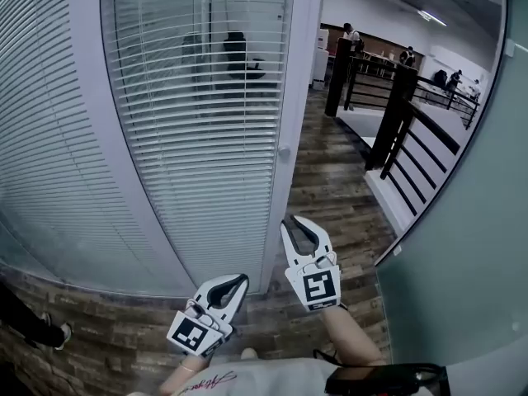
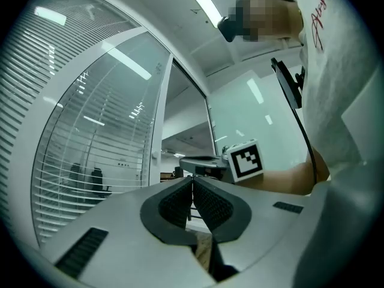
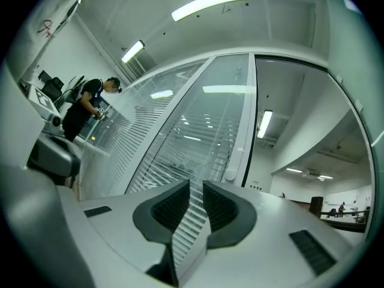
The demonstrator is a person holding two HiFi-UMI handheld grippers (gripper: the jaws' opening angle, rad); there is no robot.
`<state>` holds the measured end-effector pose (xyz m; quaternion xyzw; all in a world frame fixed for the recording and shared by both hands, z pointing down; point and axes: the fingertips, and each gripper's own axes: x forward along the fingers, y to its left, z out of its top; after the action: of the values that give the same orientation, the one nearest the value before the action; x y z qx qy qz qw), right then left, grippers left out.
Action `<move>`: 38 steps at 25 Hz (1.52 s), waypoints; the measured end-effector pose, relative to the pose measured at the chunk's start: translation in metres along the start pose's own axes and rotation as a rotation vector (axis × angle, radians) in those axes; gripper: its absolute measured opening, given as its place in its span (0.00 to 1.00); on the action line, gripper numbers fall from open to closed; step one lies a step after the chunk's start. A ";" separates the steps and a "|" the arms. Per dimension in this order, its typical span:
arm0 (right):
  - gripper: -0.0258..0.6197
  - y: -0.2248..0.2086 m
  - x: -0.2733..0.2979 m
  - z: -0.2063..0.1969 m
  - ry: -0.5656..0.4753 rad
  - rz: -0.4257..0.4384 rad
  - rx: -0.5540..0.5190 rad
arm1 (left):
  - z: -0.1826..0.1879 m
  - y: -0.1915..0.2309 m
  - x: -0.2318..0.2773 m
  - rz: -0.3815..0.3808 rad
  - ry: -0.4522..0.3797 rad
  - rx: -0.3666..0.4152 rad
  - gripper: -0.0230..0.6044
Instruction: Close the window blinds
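White horizontal blinds (image 1: 206,122) hang behind a tall glass panel, and their slats are tilted enough that a dark chair shows through. A small round knob (image 1: 285,151) sits on the white frame at the panel's right edge. My right gripper (image 1: 290,220) is raised in front of that frame's lower part, clear of the glass. Its jaws stand a narrow gap apart with nothing between them (image 3: 196,185), and the blinds (image 3: 180,155) and knob (image 3: 230,174) lie ahead. My left gripper (image 1: 242,280) hangs lower and nearer. It is shut and empty (image 2: 192,180).
A second blind-covered panel (image 1: 41,139) curves away to the left. Wood-plank floor (image 1: 330,196) runs past a black railing (image 1: 396,114) on the right, with people far back (image 1: 351,33). A frosted glass wall (image 1: 462,262) stands close on the right. A person's shoe (image 1: 51,331) is at the lower left.
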<state>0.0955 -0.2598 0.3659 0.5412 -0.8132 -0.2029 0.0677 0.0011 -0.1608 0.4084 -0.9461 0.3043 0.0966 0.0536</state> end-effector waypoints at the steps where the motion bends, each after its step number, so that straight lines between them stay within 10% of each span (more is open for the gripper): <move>1: 0.16 -0.010 0.014 0.007 -0.013 -0.008 0.007 | 0.001 0.006 0.002 -0.001 0.001 -0.001 0.06; 25: 0.25 -0.107 0.148 0.012 -0.065 -0.272 0.065 | -0.026 0.065 0.007 0.008 0.044 -0.027 0.06; 38: 0.24 -0.101 0.157 0.017 0.068 -0.215 -0.414 | -0.011 0.077 0.003 0.041 0.005 -0.045 0.06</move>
<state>0.1125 -0.4315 0.2919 0.6057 -0.6894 -0.3529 0.1825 -0.0397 -0.2267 0.4150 -0.9409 0.3216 0.1023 0.0297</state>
